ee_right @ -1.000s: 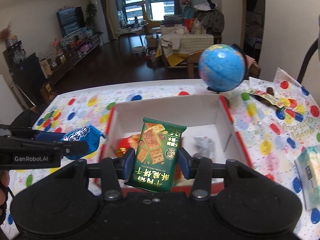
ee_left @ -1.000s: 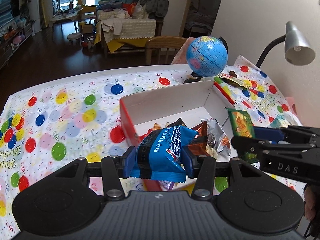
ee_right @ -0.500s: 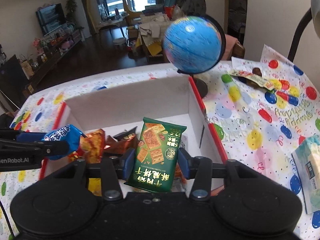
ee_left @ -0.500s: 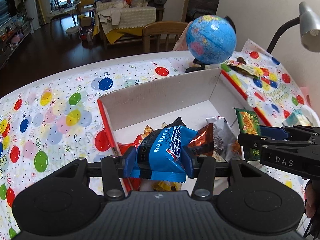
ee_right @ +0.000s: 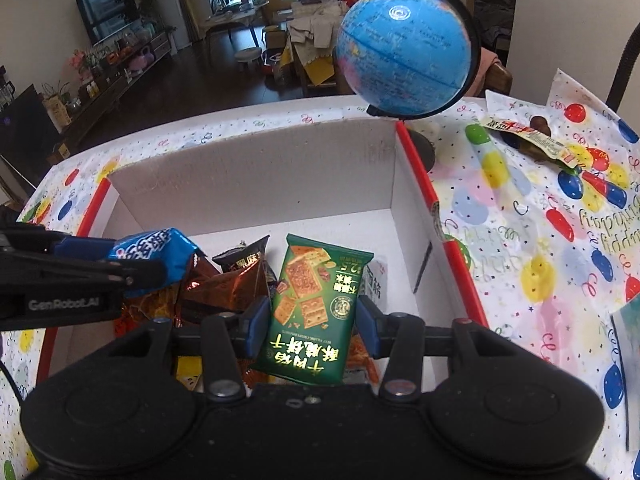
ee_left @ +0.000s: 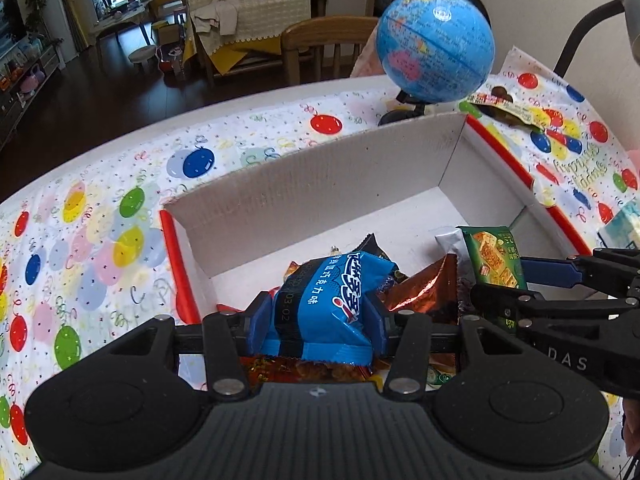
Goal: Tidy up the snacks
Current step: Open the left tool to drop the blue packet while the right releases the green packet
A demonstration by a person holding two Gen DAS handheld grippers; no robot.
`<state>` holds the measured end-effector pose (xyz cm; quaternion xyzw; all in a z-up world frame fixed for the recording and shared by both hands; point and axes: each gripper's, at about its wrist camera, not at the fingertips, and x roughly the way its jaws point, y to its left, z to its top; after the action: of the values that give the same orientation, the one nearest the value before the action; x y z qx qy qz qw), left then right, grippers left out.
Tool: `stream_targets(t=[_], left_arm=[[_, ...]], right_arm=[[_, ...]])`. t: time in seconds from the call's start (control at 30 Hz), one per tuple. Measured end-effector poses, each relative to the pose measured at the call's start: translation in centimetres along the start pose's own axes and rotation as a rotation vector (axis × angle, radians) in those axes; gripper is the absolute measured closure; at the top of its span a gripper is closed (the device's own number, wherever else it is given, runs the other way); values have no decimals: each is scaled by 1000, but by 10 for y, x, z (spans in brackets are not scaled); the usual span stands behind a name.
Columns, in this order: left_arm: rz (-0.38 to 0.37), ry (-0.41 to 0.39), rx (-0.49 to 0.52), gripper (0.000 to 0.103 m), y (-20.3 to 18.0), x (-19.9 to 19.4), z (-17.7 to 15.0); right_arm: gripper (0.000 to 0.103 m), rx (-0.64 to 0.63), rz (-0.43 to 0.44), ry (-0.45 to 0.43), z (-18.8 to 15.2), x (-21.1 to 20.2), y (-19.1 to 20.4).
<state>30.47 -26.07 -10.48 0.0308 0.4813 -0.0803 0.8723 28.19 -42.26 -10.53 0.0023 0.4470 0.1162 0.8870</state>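
Blue snack packet (ee_left: 326, 304): puffy foil pillow, clenched at its lower half by the left tool (ee_left: 316, 320), held above the near end of the box.

Green cracker packet (ee_right: 314, 308): flat, print upside down to the camera, pinched across its width by the right tool (ee_right: 314, 322), also above the box, just beside the blue one.

Box (ee_right: 256, 184): white card, red outer edges, open top. Near end already holds a heap of wrappers, among them a copper foil packet (ee_right: 228, 286) and a dark one (ee_right: 242, 258); the far half of the floor is bare.

Handling note, as judgement: both packets look ready for release. Best lowered close to the heap or carried toward the bare far floor before the pads let go, so neither slides off the pile or over the wall. Keep the two tools apart on release.

Surroundings: balloon-print tablecloth (ee_left: 120, 208) on the table; globe (ee_right: 404, 50) behind the box; one stray wrapper (ee_right: 528, 136) lying outside, beside the globe.
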Motion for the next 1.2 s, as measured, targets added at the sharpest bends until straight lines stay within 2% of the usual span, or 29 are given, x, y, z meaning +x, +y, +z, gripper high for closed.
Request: stream_targets(t=[0.07, 0.23, 0.43, 0.47, 0.53, 0.73, 0.83, 0.93, 1.1, 1.2], left_arm=[[2, 28, 15, 55, -2, 7, -1], [10, 26, 36, 54, -4, 9, -1], [24, 15, 46, 53, -6, 3, -3], [21, 12, 45, 53, -6, 1, -4], [17, 1, 44, 44, -6, -5, -6], [-3, -36, 35, 42, -4, -28, -11], [-12, -58, 31, 33, -2, -41, -15], [-22, -79, 28, 32, 2, -54, -19], [-33, -109, 3, 32, 15, -74, -25], [-35, -131, -7, 29, 23, -88, -31]], right_arm=[[57, -1, 3, 13, 0, 2, 0], [59, 4, 12, 34, -3, 4, 1], [55, 11, 21, 30, -5, -1, 2], [52, 14, 25, 25, -4, -1, 1], [50, 22, 30, 16, -6, -6, 1], [42, 42, 36, -14, -10, -24, -1], [39, 52, 39, -39, -11, -36, 1], [37, 66, 45, -60, -12, -49, 3], [20, 65, 63, -126, -13, -75, 14], [17, 64, 75, -163, -14, -89, 22]])
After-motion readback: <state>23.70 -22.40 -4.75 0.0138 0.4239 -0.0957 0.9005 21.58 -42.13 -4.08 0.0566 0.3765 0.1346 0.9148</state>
